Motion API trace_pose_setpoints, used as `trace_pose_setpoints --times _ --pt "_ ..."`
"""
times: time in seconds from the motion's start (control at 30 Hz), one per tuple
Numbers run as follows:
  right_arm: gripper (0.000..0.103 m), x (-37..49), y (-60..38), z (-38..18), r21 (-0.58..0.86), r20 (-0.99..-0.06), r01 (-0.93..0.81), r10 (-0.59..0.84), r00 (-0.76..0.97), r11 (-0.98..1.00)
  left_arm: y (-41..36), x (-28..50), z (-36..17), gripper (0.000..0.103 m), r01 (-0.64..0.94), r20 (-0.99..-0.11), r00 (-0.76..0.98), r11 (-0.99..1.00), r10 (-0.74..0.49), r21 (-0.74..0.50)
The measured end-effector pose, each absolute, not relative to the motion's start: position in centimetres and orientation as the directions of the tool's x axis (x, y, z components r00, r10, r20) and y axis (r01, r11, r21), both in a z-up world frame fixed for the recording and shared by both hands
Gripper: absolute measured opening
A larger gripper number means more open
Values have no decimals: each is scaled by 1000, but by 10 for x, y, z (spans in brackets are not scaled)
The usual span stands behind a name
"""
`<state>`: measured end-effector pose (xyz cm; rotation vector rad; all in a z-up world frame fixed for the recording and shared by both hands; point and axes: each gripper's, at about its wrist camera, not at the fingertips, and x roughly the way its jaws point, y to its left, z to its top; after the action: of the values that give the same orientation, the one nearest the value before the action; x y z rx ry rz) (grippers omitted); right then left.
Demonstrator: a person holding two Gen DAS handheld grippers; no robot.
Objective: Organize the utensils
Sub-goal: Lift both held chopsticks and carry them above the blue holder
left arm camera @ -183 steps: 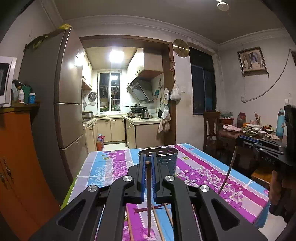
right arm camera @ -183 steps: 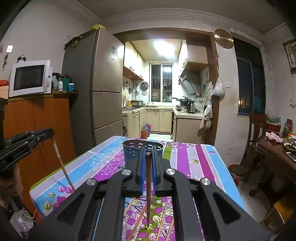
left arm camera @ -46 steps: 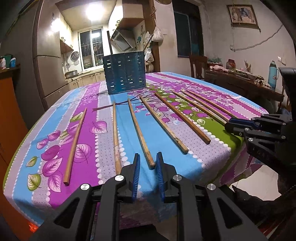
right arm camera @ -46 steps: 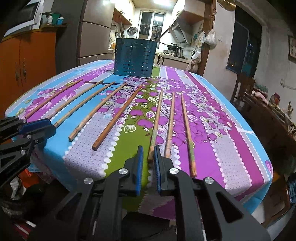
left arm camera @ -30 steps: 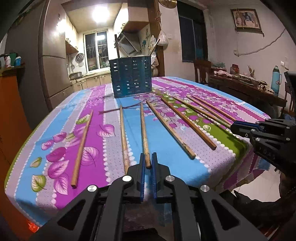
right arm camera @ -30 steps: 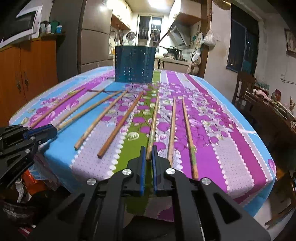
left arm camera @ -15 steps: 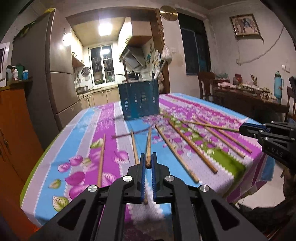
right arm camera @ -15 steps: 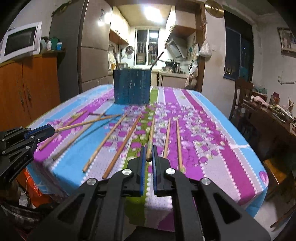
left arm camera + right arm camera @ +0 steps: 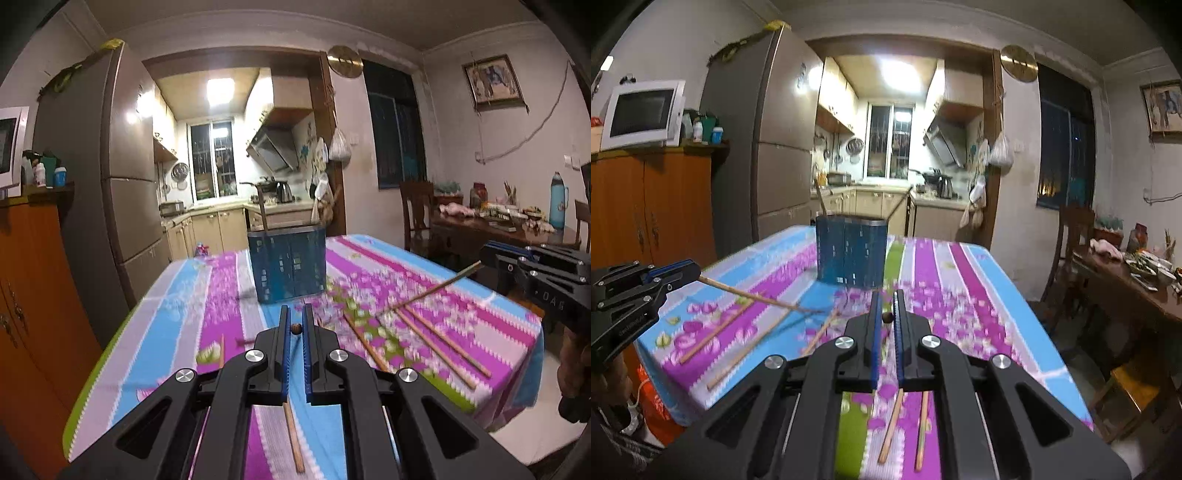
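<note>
A blue perforated utensil holder (image 9: 287, 265) stands upright at the table's middle, with two sticks in it; it also shows in the right wrist view (image 9: 851, 252). My left gripper (image 9: 294, 329) is shut on a wooden chopstick (image 9: 295, 328), seen end-on between the pads, lifted off the table. My right gripper (image 9: 885, 316) is shut on another chopstick (image 9: 886, 317), also end-on. In the left wrist view the right gripper (image 9: 491, 254) holds its chopstick (image 9: 428, 291) slanting down. In the right wrist view the left gripper (image 9: 690, 271) holds its chopstick (image 9: 750, 294) likewise.
Several chopsticks lie on the floral tablecloth (image 9: 184, 295), on the right (image 9: 439, 341) and under the left gripper (image 9: 293, 439). In the right wrist view others lie at left (image 9: 716, 334) and near the front edge (image 9: 891, 432). A fridge (image 9: 122, 206), orange cabinet (image 9: 33, 295) and a side table (image 9: 491, 225) surround the table.
Both grippers have closed on a chopstick each and lifted them up from the table edge, rising and tilting toward the holder since a second ago.
</note>
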<state>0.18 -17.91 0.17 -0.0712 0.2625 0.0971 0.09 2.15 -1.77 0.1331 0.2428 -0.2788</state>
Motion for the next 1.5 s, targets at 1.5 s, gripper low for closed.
trace_pose_setpoints --times 1.5 --pt "5 110 -200 114 101 -113 -284 294 949 954 35 114 118 7 278 -31 960 960 -277 15"
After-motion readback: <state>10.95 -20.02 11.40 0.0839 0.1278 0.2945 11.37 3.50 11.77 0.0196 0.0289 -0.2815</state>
